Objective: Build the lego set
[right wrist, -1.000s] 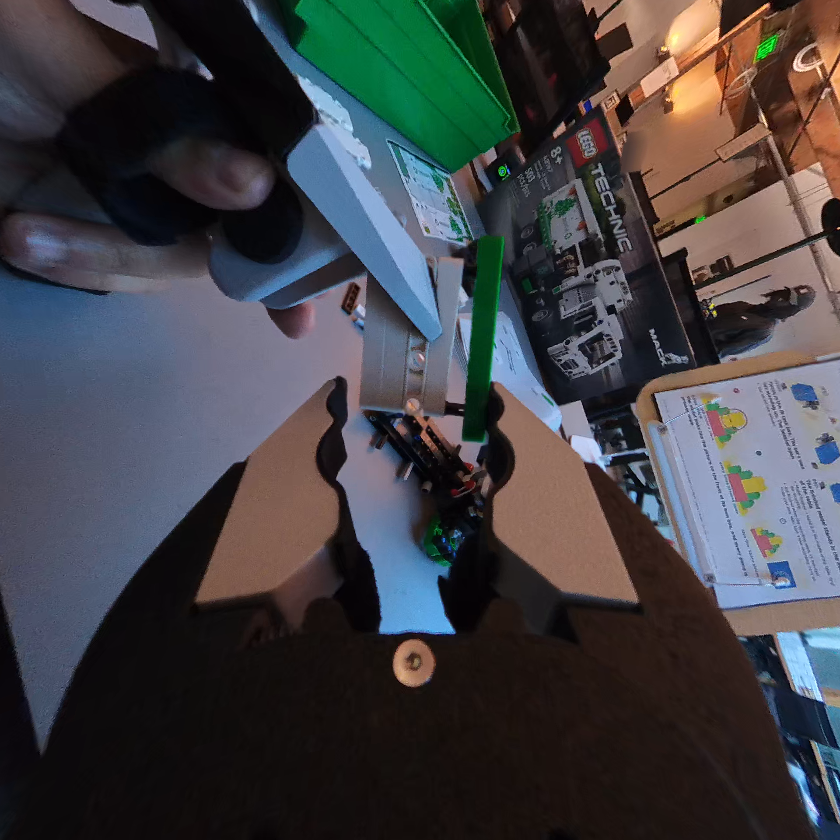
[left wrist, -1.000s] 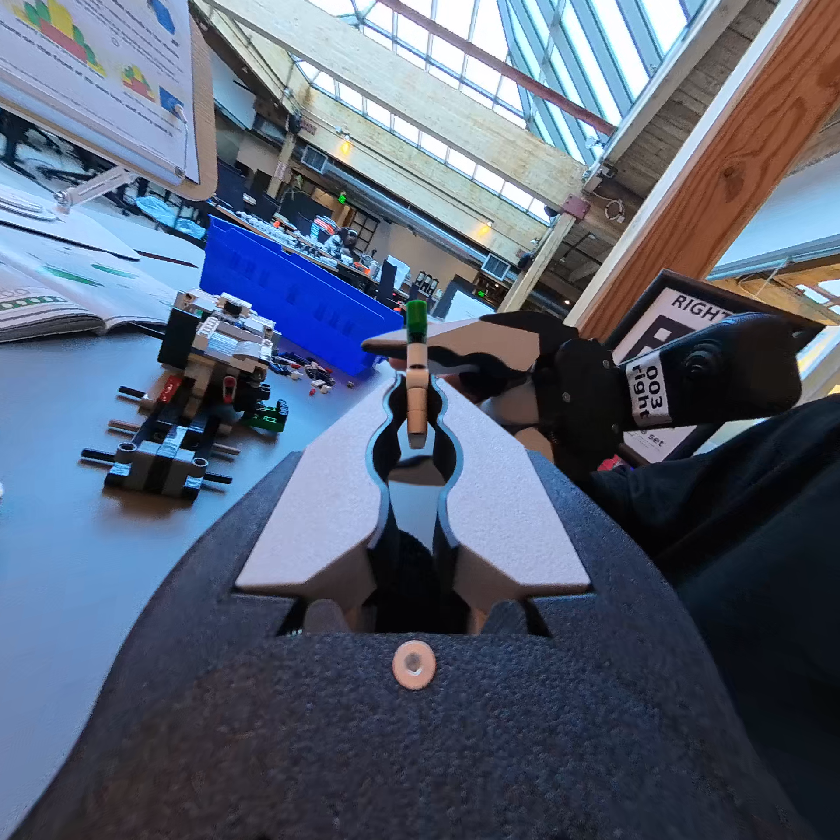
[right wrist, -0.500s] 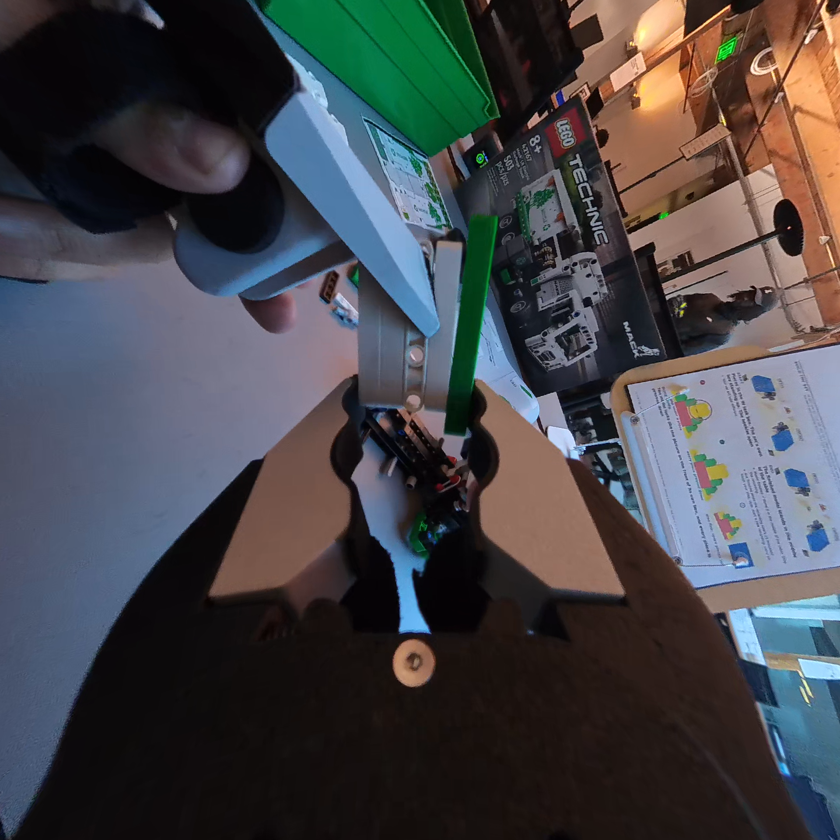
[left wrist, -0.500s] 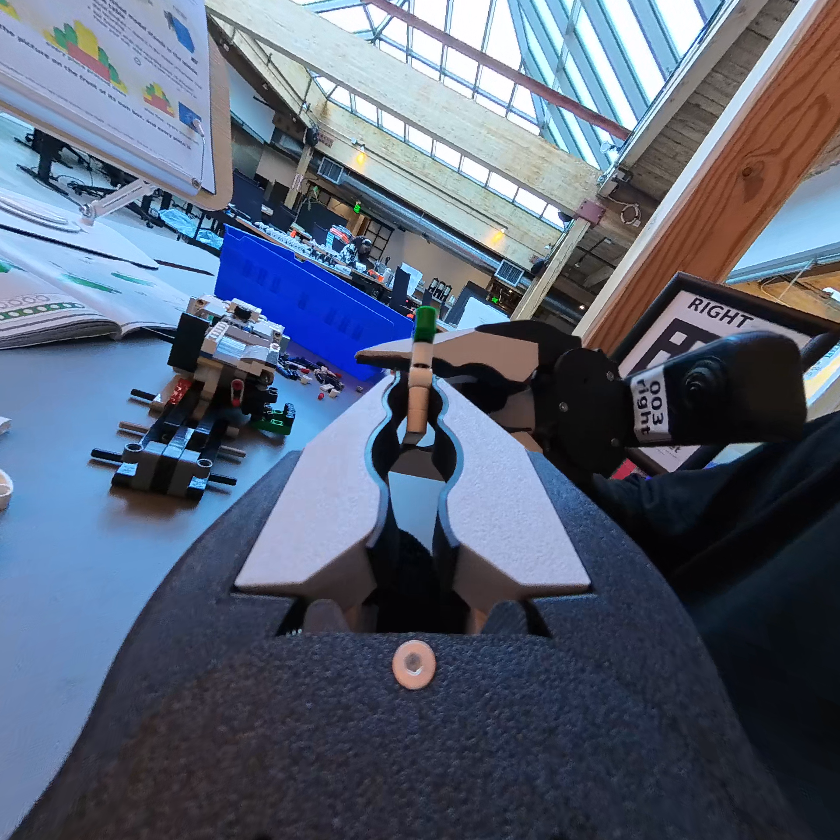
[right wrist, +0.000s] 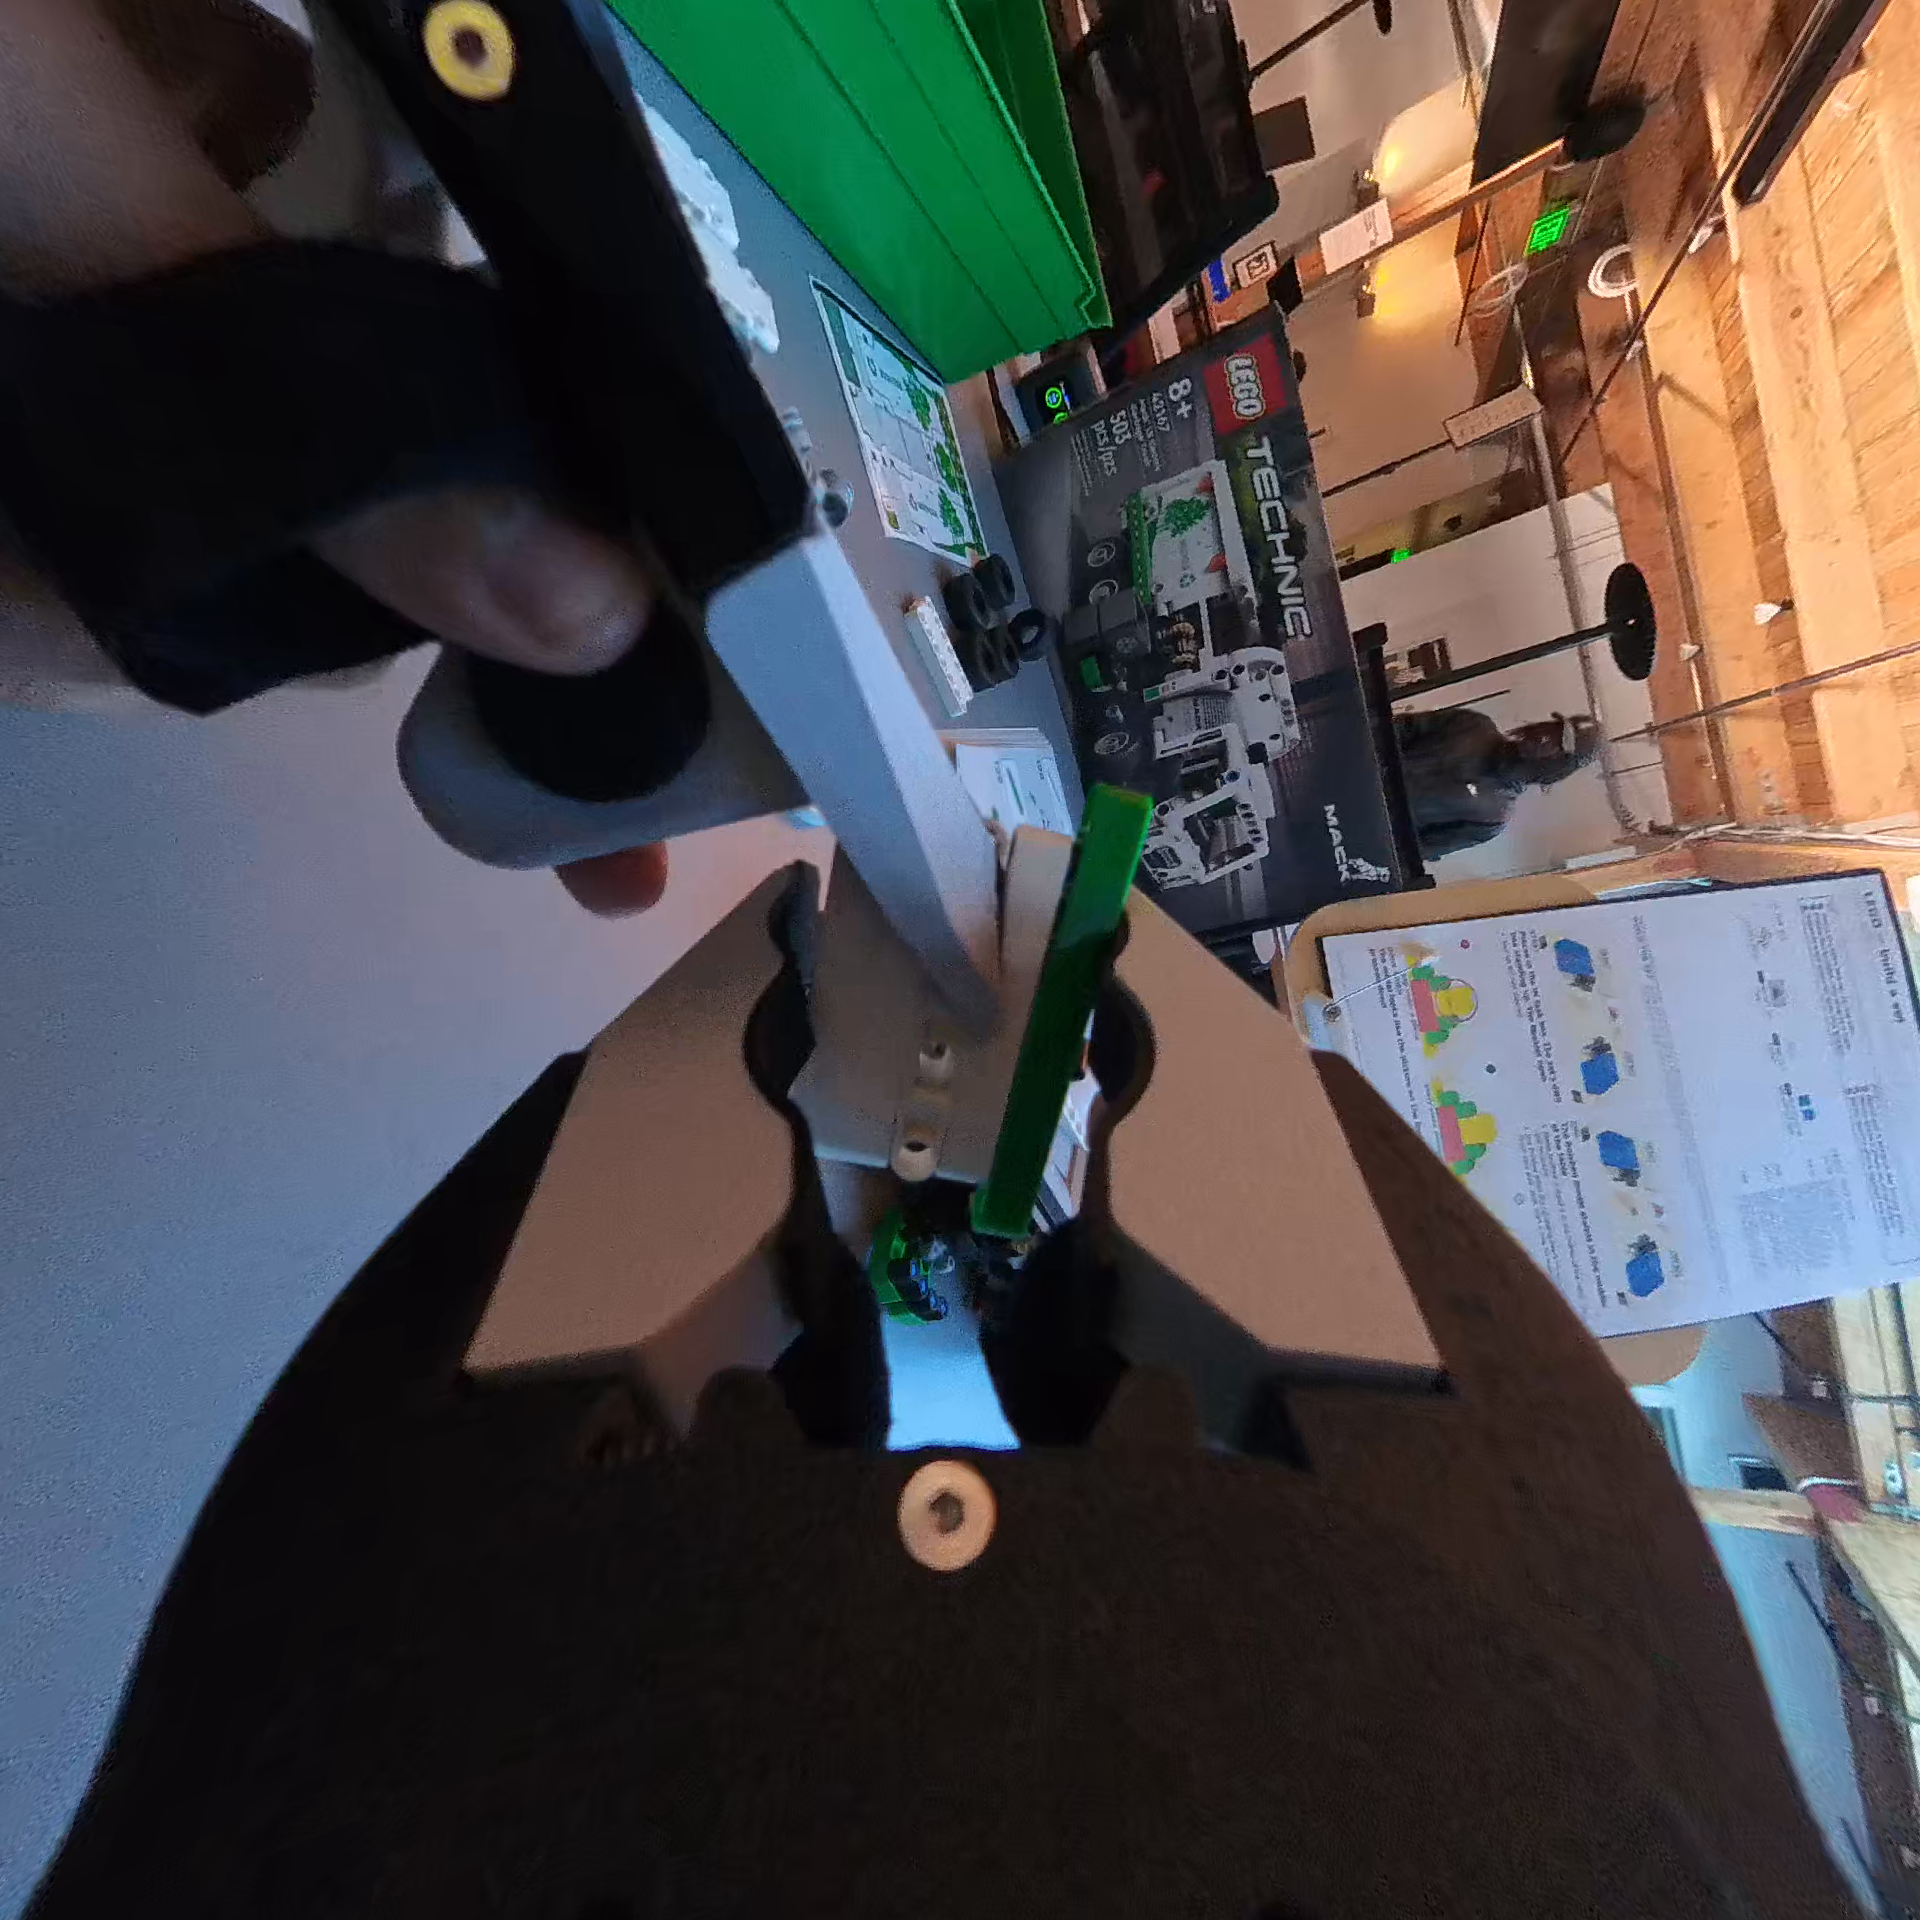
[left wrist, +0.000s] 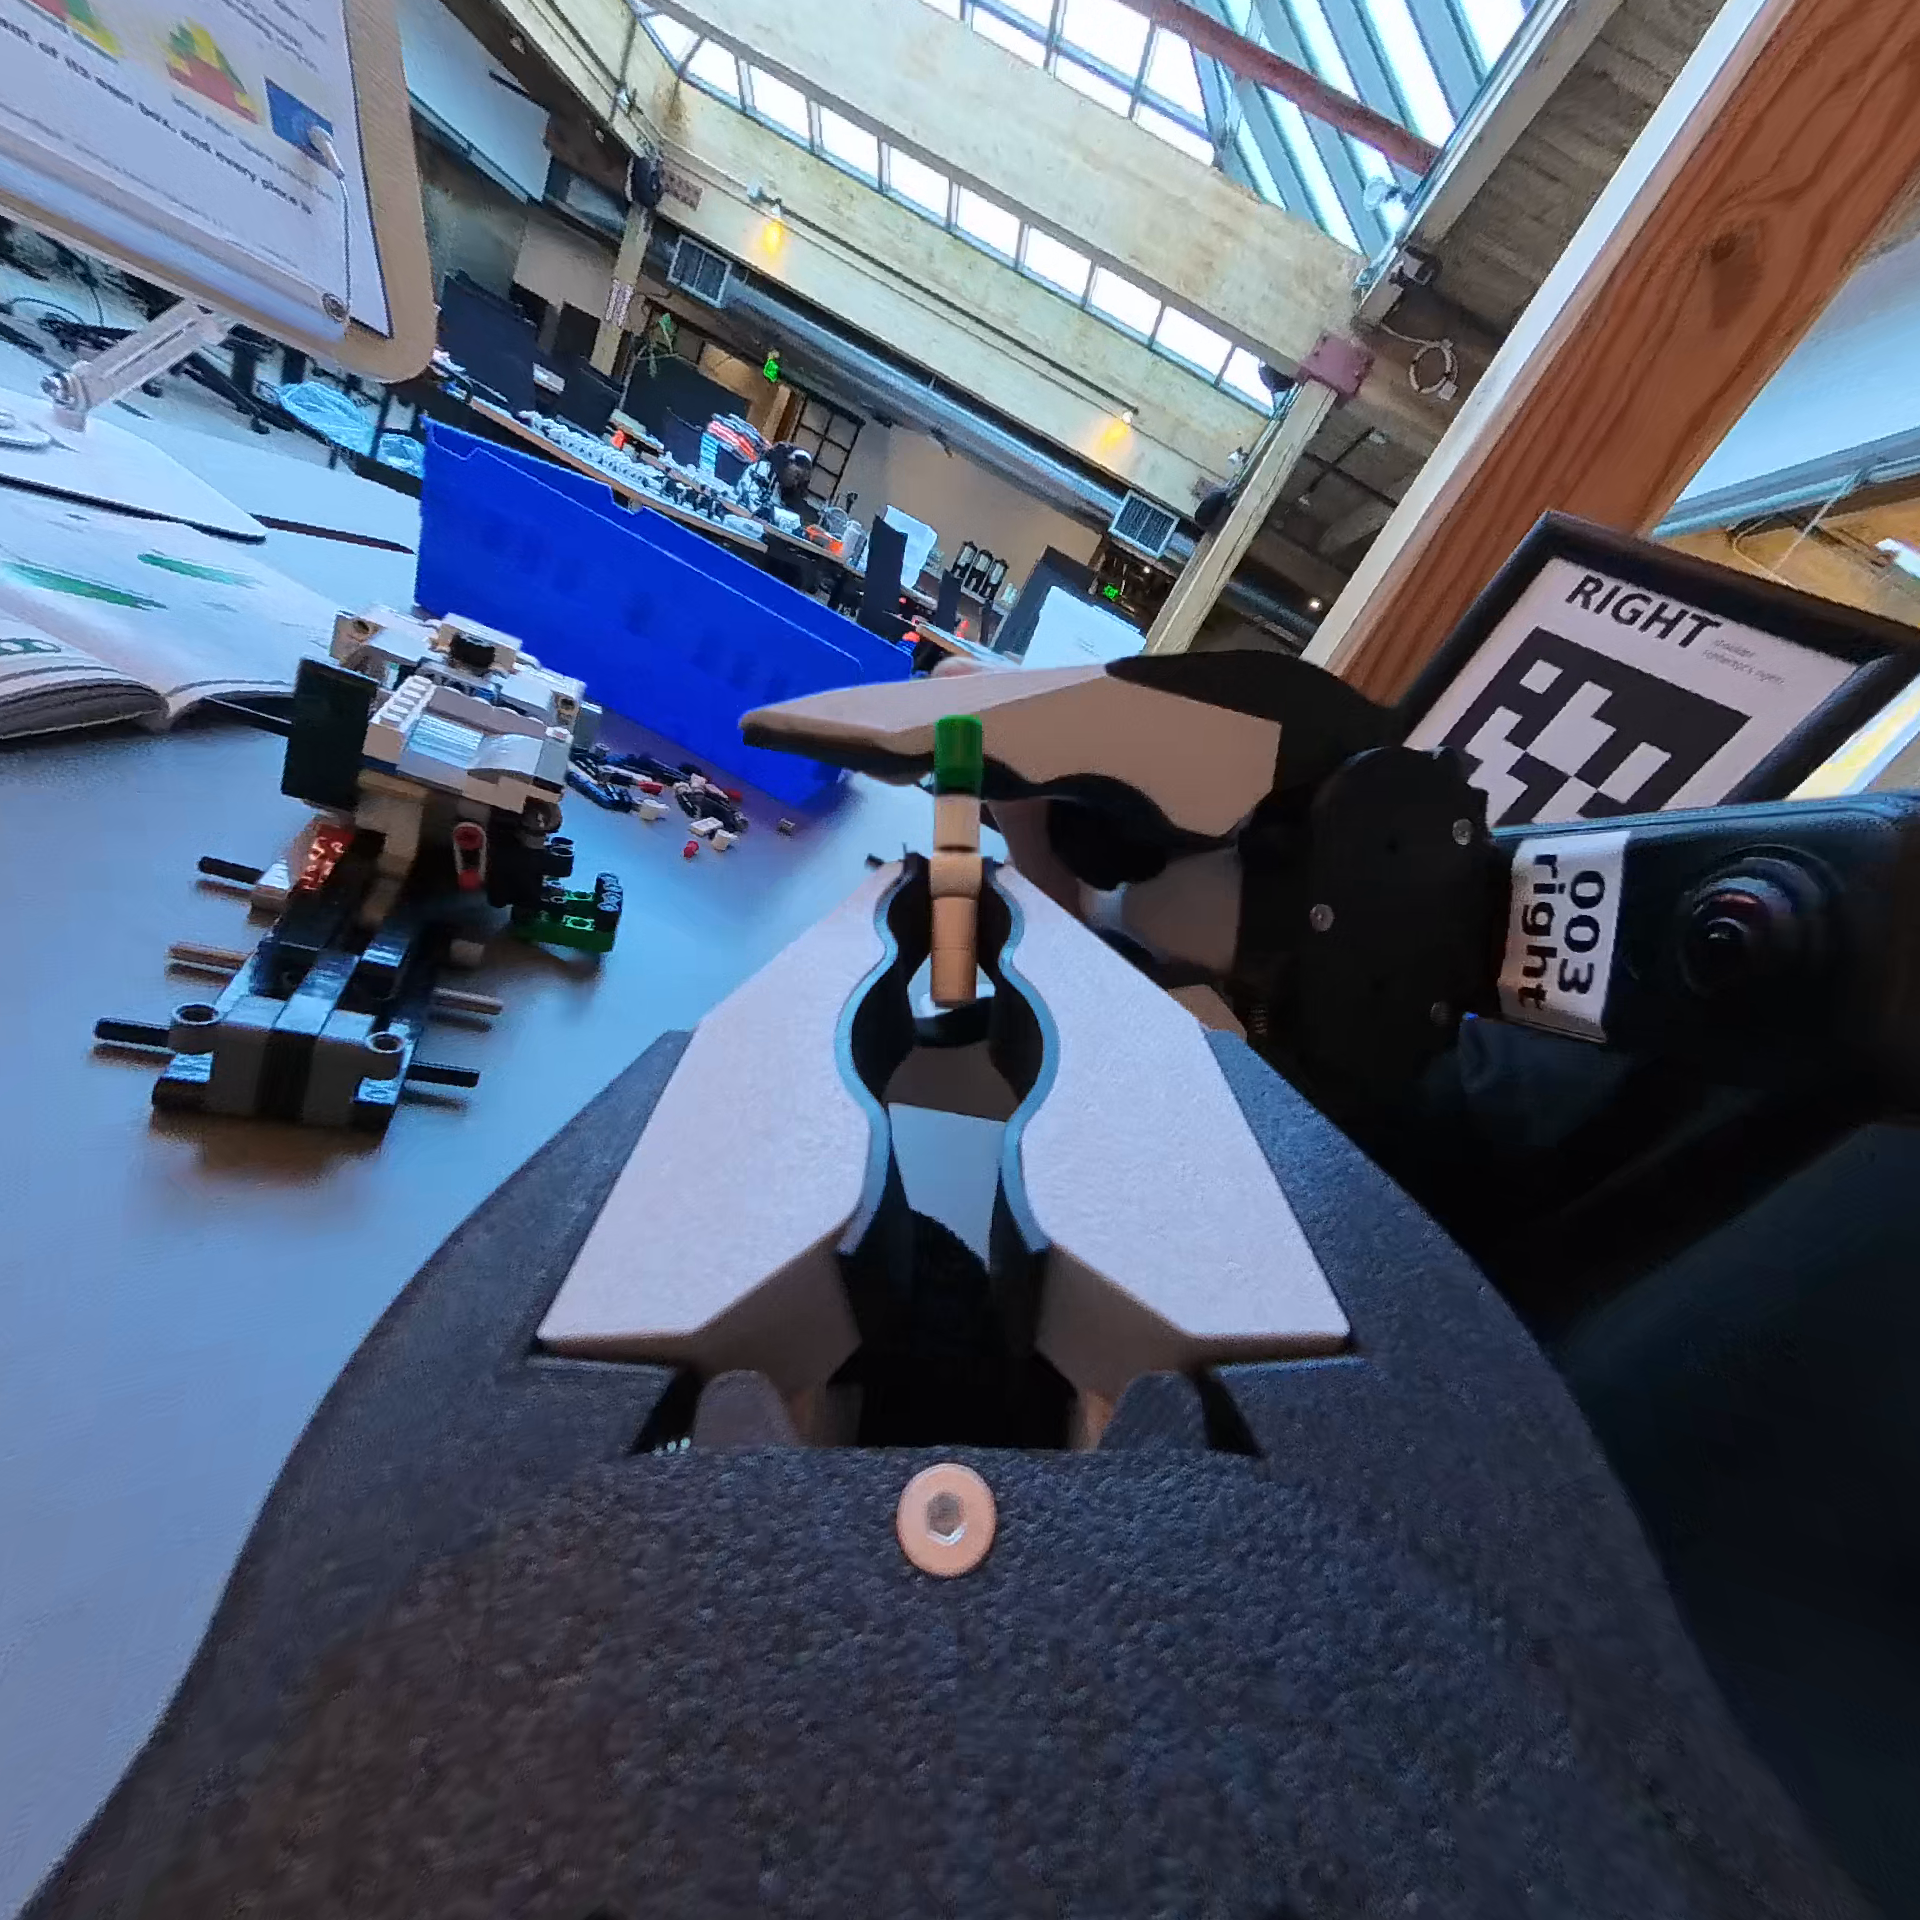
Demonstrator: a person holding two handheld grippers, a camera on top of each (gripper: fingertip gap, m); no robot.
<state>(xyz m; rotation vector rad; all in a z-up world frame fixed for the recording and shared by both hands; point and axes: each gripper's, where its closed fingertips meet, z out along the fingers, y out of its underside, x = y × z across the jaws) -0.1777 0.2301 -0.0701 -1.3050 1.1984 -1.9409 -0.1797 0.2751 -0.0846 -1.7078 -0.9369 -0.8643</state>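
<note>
Skylights and timber beams fill the background above a grey desk scattered with building parts. At the centre of the left wrist view, the left hand-held gripper is clenched on a small tan-and-grey assembly that stands upright between its tips, capped by a green piece seen end-on. In the right wrist view that green piece appears as a long flat green beam running from the centre toward the upper right, lying against the inner face of one finger of the right hand-held gripper, with the grey assembly beside it between the two fingers. Whether the right one is actually pressing on the parts cannot be told; its jaws stand fairly wide, with the parts and a grey finger of the left tool between them. A person's hand grips the left tool in the upper left of that view.

Outward from there, in the left wrist view the right hand-held gripper reaches in from the right, its upper finger just over the green cap. Left of centre on the desk sits the partly built truck chassis, black, grey and white, with loose small pieces just beyond it before a blue bin. An open instruction booklet lies at the left edge. In the right wrist view a green bin is at the top, the set's box stands right of centre, and a clipboard sheet is at the right.
</note>
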